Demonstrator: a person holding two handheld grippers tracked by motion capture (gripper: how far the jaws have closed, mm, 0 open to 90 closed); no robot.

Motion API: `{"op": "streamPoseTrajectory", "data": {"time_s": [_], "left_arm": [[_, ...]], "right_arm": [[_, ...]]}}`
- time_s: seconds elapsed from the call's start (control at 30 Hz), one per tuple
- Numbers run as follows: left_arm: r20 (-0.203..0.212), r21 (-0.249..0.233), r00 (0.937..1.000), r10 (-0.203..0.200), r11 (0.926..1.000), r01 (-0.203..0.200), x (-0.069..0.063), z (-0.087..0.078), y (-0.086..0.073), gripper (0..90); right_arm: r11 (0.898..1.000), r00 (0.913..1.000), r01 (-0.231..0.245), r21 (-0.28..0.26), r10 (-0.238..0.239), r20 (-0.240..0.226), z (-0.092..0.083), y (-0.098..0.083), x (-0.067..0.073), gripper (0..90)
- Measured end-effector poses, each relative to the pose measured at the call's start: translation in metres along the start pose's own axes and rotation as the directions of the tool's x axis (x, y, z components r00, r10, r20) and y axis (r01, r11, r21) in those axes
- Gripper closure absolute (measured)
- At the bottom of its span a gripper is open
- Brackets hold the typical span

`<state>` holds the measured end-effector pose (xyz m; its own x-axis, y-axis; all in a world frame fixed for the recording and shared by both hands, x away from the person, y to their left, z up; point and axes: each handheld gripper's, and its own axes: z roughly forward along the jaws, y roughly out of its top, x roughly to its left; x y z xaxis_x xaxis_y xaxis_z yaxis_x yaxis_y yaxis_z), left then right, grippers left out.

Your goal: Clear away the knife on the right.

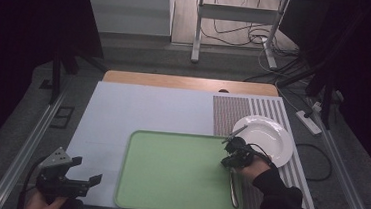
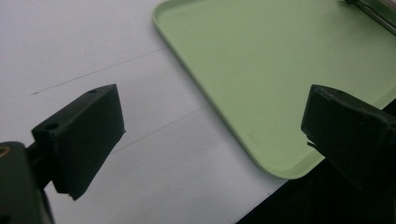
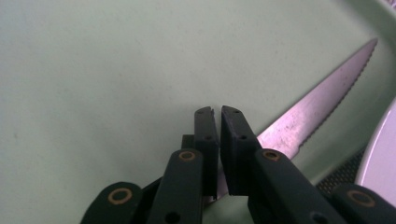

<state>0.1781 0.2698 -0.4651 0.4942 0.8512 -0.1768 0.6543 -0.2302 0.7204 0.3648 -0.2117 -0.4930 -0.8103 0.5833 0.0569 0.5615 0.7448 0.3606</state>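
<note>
Right gripper point(image 1: 234, 149) sits over the green tray point(image 1: 167, 183) at its 3 o'clock edge, jaws nearly together with a thin gap; whether they pinch the knife point(image 3: 317, 112) cannot be told. The knife lies on the tray, serrated blade pointing to 2 o'clock in the right gripper view. White plate point(image 1: 271, 136) rests just beside. Left gripper point(image 1: 75, 176) holds wide open, empty, at the tray's 8 o'clock.

This looks like a lab set up for recording, not a home. A white tabletop point(image 1: 143, 111) stands on a grey floor, boxed in by dark frame posts. At 12 o'clock a metal stand point(image 1: 198, 30) rises amid loose cables point(image 1: 239, 36). At 3 o'clock a power strip point(image 1: 308, 121) lies on the floor. Aluminium rails point(image 1: 24, 147) run along both sides.
</note>
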Motion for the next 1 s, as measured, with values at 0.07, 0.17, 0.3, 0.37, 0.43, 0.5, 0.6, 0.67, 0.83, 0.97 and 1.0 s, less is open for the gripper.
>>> {"op": "streamPoseTrajectory", "data": {"time_s": [0.07,0.17,0.3,0.37,0.43,0.5,0.6,0.67,0.83,0.97,1.0], "left_arm": [[0.000,0.000,1.0000,0.000,1.0000,0.000,0.000,0.000,0.000,5.6],[0.000,0.000,1.0000,0.000,1.0000,0.000,0.000,0.000,0.000,5.6],[0.000,0.000,1.0000,0.000,1.0000,0.000,0.000,0.000,0.000,5.6],[0.000,-0.001,1.0000,-0.001,1.0000,0.001,0.000,0.000,0.000,5.6],[0.000,-0.001,1.0000,-0.002,1.0000,0.002,0.000,0.000,0.000,5.6],[0.000,0.000,1.0000,-0.001,1.0000,0.001,0.000,0.000,0.000,5.6],[0.000,0.000,1.0000,-0.001,1.0000,0.001,0.000,0.000,0.000,5.6],[0.000,0.000,1.0000,-0.002,1.0000,0.002,0.000,0.000,0.000,5.6],[0.000,0.000,1.0000,-0.002,1.0000,0.002,0.000,0.000,0.000,5.6],[0.000,0.000,1.0000,-0.002,1.0000,0.002,0.000,0.000,0.000,5.6],[0.000,0.000,1.0000,-0.002,1.0000,0.002,0.000,0.000,0.000,5.6]], "right_arm": [[1.000,0.9999,-0.016,-0.013,0.016,0.002,-0.002,0.001,0.001,80.9],[0.999,0.9997,-0.022,-0.026,0.022,0.006,-0.005,0.003,0.004,75.7],[0.999,0.9995,-0.015,-0.042,0.016,0.028,-0.009,0.005,0.009,69.4],[0.998,0.9992,-0.020,-0.059,0.022,0.033,-0.013,0.005,0.011,65.2],[0.997,0.9991,-0.022,-0.079,0.025,0.035,-0.017,0.004,0.012,59.6],[0.995,0.9989,-0.030,-0.099,0.033,0.032,-0.021,0.003,0.013,52.2],[0.992,0.9984,-0.048,-0.120,0.051,0.025,-0.025,0.001,0.013,40.4],[0.990,0.9975,-0.066,-0.123,0.069,0.019,-0.027,-0.001,0.013,33.0],[0.987,0.9977,-0.068,-0.147,0.068,-0.005,-0.032,-0.007,0.012,19.6],[0.982,0.9977,-0.067,-0.175,0.067,-0.009,-0.034,-0.013,0.010,10.8],[0.982,0.9979,-0.065,-0.176,0.065,-0.008,-0.034,-0.013,0.010,10.0]]}}
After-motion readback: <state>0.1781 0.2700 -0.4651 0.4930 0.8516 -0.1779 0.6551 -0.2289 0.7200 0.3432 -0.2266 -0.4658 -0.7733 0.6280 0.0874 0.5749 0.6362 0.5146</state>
